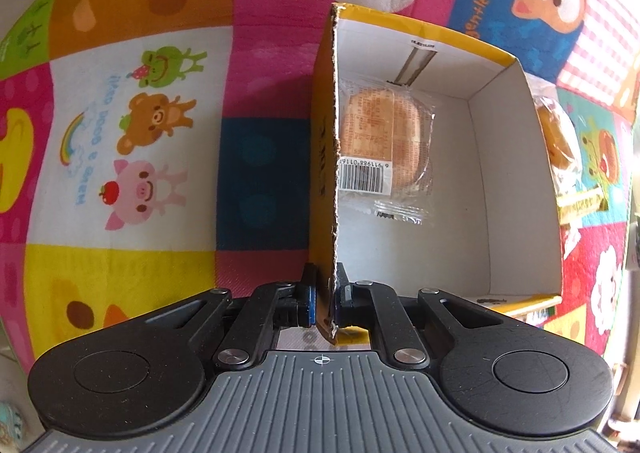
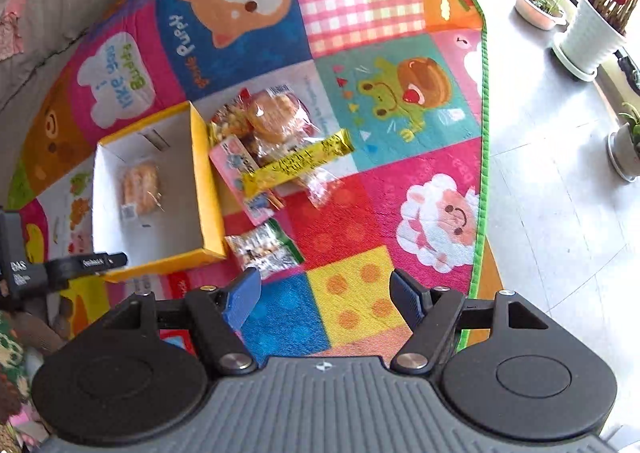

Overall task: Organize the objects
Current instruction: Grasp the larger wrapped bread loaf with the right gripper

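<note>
1. Cardboard box (image 1: pixel 516 181), yellow outside and white inside, sits open-topped on a cartoon play mat (image 1: pixel 132 141); in the left wrist view its near wall runs under the claw body and its near corners are cut off.
2. The left claw (image 1: pixel 325 303) is nearly closed, pinching the box's torn left wall between its blue pads; the wall edge fills the gap, so the contact itself is partly hidden.
3. One wrapped bun (image 1: pixel 384 141) lies on the box floor against the left wall, barcode sticker up; the printing on the wrapper is too small to read.
4. The right claw (image 2: pixel 325 299) hangs wide apart above the mat, holding nothing, near the right of the box (image 2: pixel 208 189).
5. Just right of the box lies a heap of snacks: a second wrapped bun (image 2: pixel 276 121), a yellow bar (image 2: pixel 298 165) across the top, a pink packet (image 2: pixel 236 177) partly beneath it, and a clear packet of mixed snacks (image 2: pixel 264 249) nearer. What lies under the heap cannot be made out.
6. In the left wrist view only a sliver of that heap shows past the box's right wall.
7. Potted plants (image 2: pixel 592 33) stand on the pale floor (image 2: pixel 552 181) at far right, washed out by glare.
</note>
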Available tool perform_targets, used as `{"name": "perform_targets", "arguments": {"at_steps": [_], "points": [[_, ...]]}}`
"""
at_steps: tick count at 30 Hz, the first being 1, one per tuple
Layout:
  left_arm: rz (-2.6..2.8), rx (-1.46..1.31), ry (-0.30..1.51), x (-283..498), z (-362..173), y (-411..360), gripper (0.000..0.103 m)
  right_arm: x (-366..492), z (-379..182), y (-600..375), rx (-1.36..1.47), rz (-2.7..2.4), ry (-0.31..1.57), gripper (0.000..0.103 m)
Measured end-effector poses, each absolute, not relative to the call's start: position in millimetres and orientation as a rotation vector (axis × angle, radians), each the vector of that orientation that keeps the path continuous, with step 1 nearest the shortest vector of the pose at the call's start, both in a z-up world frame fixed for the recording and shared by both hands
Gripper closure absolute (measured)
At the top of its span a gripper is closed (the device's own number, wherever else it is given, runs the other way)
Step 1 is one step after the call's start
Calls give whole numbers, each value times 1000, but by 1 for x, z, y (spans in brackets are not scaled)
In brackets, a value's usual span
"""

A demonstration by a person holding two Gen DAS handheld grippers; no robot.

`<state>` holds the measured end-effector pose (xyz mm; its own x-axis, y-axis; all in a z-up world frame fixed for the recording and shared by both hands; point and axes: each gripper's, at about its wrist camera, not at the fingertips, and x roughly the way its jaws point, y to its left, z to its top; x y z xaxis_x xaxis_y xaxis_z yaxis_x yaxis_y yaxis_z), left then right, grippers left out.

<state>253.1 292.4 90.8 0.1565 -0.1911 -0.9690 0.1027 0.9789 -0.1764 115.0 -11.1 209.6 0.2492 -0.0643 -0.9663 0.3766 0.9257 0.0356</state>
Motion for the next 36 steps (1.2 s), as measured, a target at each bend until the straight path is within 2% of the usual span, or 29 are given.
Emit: {"name": "perform_targets", "arguments": {"at_steps": [6, 10, 14, 23, 30, 32, 34, 36], "points": [[-162, -31, 1431, 254, 92, 284, 95, 158, 190, -27, 215, -180, 1270, 31], [-133, -11, 1444, 253, 94, 279, 95, 203, 178, -34, 149, -69, 1235, 21], [-91, -18, 1456, 253, 96, 277, 95, 247, 157, -44, 112, 11, 1234, 20], [8, -33, 1458, 252, 101, 265, 95, 330, 91, -48, 107, 120, 1306, 20], [1, -20, 1465, 247, 100, 257, 95, 351, 49, -51, 147, 59, 1408, 16], [-3, -15, 1464, 246, 99, 257, 95, 347, 49, -52, 146, 61, 1394, 17], [-8, -8, 1463, 247, 99, 256, 95, 342, 56, -52, 144, 79, 1372, 37], [-13, -1, 1463, 247, 99, 255, 95, 335, 67, -52, 127, 83, 1344, 38]]}}
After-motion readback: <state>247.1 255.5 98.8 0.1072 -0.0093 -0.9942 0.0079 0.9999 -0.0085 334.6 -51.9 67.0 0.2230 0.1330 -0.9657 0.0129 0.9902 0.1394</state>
